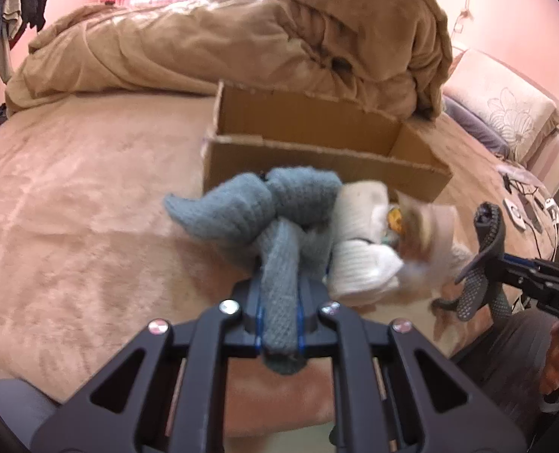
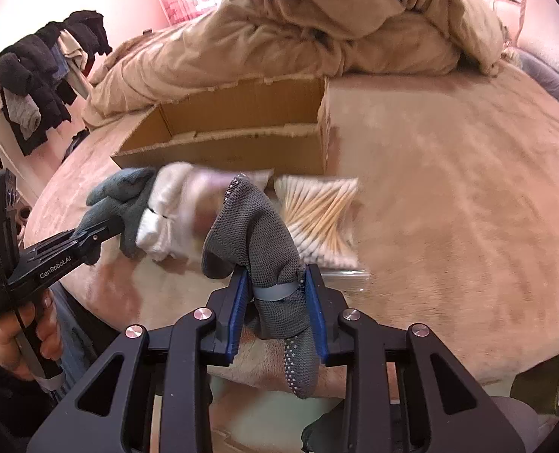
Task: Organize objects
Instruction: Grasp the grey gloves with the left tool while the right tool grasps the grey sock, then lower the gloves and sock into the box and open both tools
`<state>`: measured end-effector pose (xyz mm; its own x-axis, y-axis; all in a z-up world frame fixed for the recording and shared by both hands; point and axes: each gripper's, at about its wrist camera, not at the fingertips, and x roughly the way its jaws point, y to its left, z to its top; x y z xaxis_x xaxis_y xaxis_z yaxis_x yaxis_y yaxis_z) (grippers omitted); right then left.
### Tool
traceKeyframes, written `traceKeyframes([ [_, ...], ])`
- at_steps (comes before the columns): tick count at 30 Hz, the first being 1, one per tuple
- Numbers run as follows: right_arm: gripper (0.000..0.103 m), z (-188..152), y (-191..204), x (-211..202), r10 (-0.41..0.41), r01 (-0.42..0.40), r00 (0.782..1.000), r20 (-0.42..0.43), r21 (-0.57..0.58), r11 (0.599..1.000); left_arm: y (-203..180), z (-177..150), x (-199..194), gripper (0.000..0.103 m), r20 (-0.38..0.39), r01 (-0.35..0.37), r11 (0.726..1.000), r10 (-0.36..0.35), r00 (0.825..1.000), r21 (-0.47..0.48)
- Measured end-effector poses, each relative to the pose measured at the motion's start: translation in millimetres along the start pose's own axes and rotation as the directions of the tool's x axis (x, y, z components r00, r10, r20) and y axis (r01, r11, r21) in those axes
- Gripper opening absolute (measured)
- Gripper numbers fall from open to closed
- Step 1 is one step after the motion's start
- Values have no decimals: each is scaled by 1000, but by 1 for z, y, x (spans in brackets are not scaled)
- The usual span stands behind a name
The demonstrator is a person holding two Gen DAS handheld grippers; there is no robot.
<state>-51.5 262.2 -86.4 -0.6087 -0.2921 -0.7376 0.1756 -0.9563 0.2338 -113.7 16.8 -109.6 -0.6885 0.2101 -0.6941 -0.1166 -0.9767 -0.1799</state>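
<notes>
Readable writing: "GenRobot.AI" along the body of the left gripper point(image 2: 90, 236) in the right wrist view; "DAS", cut off at the edge, on the right gripper point(image 1: 483, 264) in the left wrist view.

Left gripper point(image 1: 279, 302) closed tight on a blue-grey knitted sock point(image 1: 256, 211), held just above the bed point(image 1: 71, 207), with one end poking back between the fingers. Right gripper point(image 2: 277, 298) clamped on a dark grey mesh sock point(image 2: 253, 226) with white grip dots and a pale band, draped over and hanging down between the blue pads point(image 2: 239, 302).

Just beside the knitted sock, a blurred white sock bundle point(image 1: 362, 264) on the bed, with something yellow and indistinct tucked against it. Right of that bundle, a clear pack of cotton swabs point(image 2: 321, 215) with wooden stems, lying against the front of the box. Open cardboard box point(image 1: 317, 139) directly behind the pile, touching or nearly touching it; inside bare as far as visible.

Behind the box, a heaped tan blanket point(image 1: 241, 37) pressing on its far wall. Dark clothes on a rack point(image 2: 41, 75) at far left, pillow point(image 1: 505, 105) at right.
</notes>
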Motion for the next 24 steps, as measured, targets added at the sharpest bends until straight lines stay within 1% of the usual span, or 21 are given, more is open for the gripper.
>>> traceKeyframes([
  [6, 32, 7, 4, -32, -12, 13, 998, 60, -6, 1000, -5, 15, -39, 12, 72, 15, 1000, -16, 997, 7],
  [9, 32, 11, 10, -41, -14, 16, 996, 85, -15, 1000, -8, 22, -59, 12, 104, 25, 1000, -26, 994, 12],
  [14, 32, 24, 19, -59, -13, 17, 992, 126, -31, 999, -14, 37, -87, 12, 132, 43, 999, -46, 990, 24],
  [17, 32, 34, 19, -71, -24, 29, 989, 149, -31, 999, -18, 49, -97, 12, 126, 62, 998, -65, 990, 27],
  [19, 32, 42, 18, -79, -32, 37, 985, 168, -25, 999, -21, 59, -102, 12, 137, 56, 998, -60, 989, 35],
  [23, 32, 59, 19, -92, -46, 55, 977, 207, -40, 998, -28, 77, -103, 12, 153, 67, 997, -74, 985, 48],
  [24, 32, 64, 20, -92, -48, 59, 976, 214, -45, 997, -30, 83, -102, 12, 157, 80, 996, -87, 984, 50],
])
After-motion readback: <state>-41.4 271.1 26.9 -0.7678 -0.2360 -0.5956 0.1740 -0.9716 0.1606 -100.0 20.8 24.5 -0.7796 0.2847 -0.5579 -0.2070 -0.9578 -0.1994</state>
